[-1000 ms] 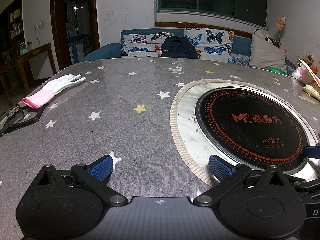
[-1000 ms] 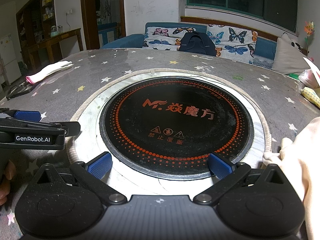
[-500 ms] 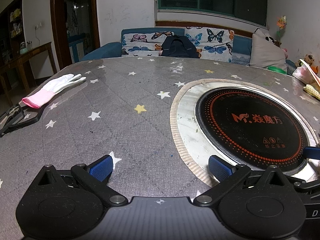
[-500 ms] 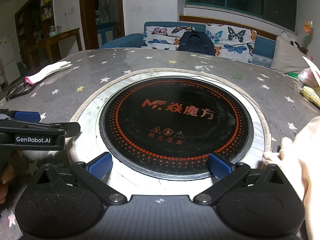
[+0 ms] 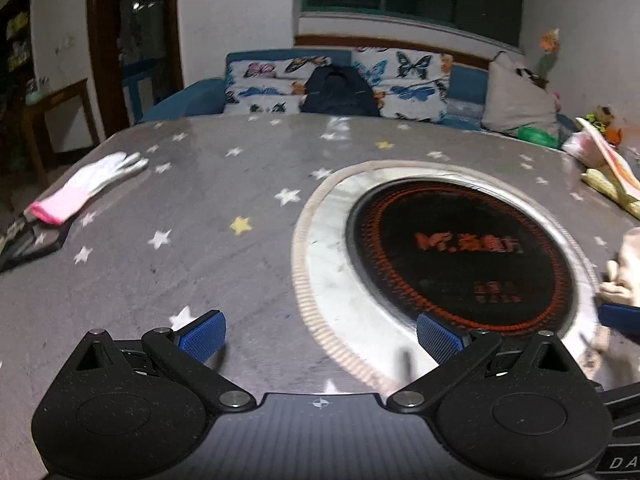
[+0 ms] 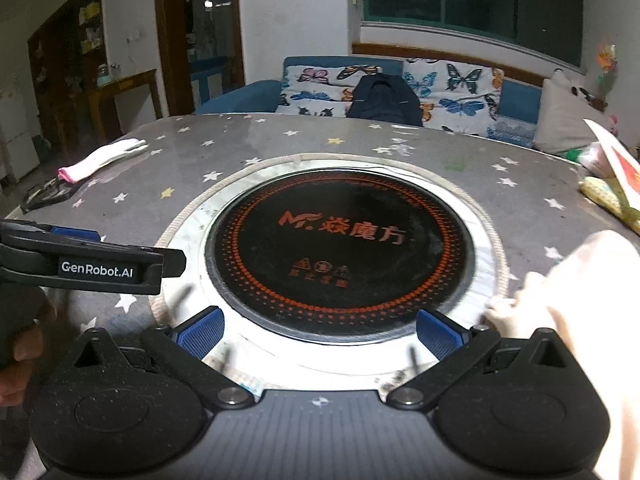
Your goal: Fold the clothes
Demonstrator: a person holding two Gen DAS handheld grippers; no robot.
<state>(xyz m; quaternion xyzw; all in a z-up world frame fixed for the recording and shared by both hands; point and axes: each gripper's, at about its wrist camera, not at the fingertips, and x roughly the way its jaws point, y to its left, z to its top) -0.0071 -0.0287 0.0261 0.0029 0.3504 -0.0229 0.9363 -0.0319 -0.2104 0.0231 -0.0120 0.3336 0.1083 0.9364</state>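
Note:
A cream garment (image 6: 580, 304) lies bunched at the table's right edge, right of the round black cooktop (image 6: 340, 248). Its edge shows in the left wrist view (image 5: 626, 268). My right gripper (image 6: 320, 334) is open and empty, low over the cooktop's near rim, the garment just right of its right finger. My left gripper (image 5: 320, 334) is open and empty over the grey star-patterned tablecloth (image 5: 180, 220), left of the cooktop. It shows from the side in the right wrist view (image 6: 100, 266).
A white and pink glove (image 5: 88, 184) and a black tool (image 5: 24, 240) lie at the table's left edge. A paper packet and yellow-green items (image 5: 604, 176) sit at the right edge. A butterfly-print sofa (image 5: 340, 84) with a dark backpack stands behind the table.
Both grippers have risen and tilted, so more of the table shows. The garment now appears at the right of the left wrist view. Both stay open.

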